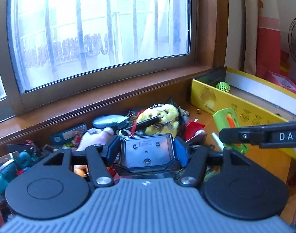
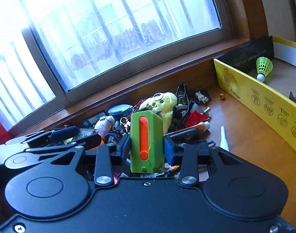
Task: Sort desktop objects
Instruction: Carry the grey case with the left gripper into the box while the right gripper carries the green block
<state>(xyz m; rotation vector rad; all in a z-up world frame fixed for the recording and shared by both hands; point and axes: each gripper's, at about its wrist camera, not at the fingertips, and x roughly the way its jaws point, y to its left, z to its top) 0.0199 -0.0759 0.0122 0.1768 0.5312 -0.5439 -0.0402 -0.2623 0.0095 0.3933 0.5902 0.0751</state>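
The left gripper [image 1: 147, 150] is clamped on a black plastic box [image 1: 148, 153], rigid and smooth, above the clutter; the right gripper [image 2: 147, 145] pinches a light green utility knife [image 2: 147, 141] by its flat sides, near the yellow box [image 2: 264, 101].

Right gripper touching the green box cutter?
Touching. Right wrist view: right gripper pads press both sides of the green box cutter, no gap.
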